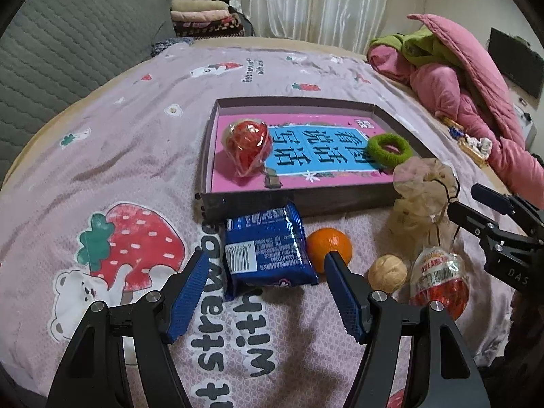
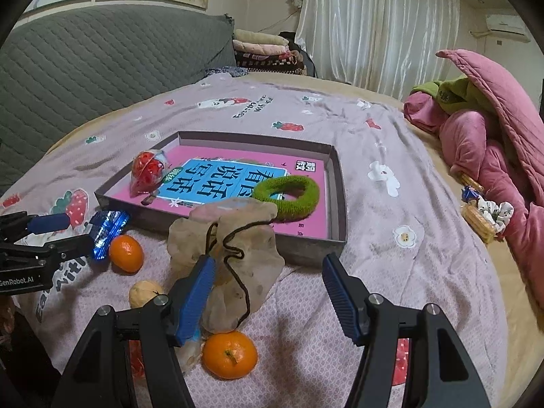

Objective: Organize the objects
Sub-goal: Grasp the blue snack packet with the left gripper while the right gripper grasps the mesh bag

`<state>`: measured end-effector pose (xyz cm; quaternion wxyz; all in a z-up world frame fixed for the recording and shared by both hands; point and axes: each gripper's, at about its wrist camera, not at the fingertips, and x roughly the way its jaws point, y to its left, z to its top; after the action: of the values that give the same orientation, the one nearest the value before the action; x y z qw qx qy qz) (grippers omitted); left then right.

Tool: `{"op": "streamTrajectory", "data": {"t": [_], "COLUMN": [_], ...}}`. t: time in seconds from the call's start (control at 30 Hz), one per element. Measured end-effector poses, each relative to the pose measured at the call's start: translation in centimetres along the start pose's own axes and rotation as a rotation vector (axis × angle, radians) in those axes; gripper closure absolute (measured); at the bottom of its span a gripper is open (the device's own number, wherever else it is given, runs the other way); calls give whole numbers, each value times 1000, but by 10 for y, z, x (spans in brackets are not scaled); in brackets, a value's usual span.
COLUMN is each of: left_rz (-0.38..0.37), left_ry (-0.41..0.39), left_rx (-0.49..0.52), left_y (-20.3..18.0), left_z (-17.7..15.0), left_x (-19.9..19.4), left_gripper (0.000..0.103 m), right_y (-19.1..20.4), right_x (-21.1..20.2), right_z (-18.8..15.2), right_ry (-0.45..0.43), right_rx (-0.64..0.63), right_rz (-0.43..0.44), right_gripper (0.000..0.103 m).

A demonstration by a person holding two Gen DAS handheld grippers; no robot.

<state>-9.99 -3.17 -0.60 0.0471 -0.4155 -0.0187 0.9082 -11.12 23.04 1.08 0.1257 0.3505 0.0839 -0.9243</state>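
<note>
One pink strawberry-print bedsheet [image 1: 142,129] w/ curtain [image 1: 316,0]

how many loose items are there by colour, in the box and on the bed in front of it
Red: 2, wrapped toy in the box, wrapped toy on the bed
Orange: 2, tangerine by the packet, near tangerine
Green: 1, ring
Blue: 1, snack packet
Beige: 2, walnut, drawstring pouch
Pink: 1, book
Total: 9

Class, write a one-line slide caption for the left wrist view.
Open left gripper hovers over a blue snack packet beside an orange, before the box.
</note>
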Motion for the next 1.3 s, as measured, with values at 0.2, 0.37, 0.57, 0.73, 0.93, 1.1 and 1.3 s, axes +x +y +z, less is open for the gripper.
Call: {"op": "streamTrajectory", "data": {"t": [0.2, 0.37, 0.57, 0.73, 0.93, 1.1, 1.3], "left_rz": [-5, 1, 10, 1, 24, 47, 62], "left_ry": [15, 39, 56, 62, 57, 53, 57], "left_rx": [2, 8, 35, 33, 33, 36, 47], "left_y": [-2, -2, -5, -7, -8, -6, -4], "left_z": [-2, -6, -11, -13, -12, -11, -11], "left_x": [3, 7, 11, 12, 15, 18, 20], "left_gripper": [31, 31, 31, 31, 31, 31, 30], "right_y": [-1, -1, -3, -3, -1, 1, 2], "right_x": [3, 6, 7, 9, 12, 16, 19], "right_z": [-2, -3, -5, -5, -4, -4, -2], "right_ry": [14, 30, 39, 48, 54, 66, 73], "right_rx": [5, 4, 6, 12, 10, 8, 18], "right_rz": [9, 8, 9, 12, 19, 17, 25], "right_gripper": [38, 38, 38, 38, 38, 38, 38]}}
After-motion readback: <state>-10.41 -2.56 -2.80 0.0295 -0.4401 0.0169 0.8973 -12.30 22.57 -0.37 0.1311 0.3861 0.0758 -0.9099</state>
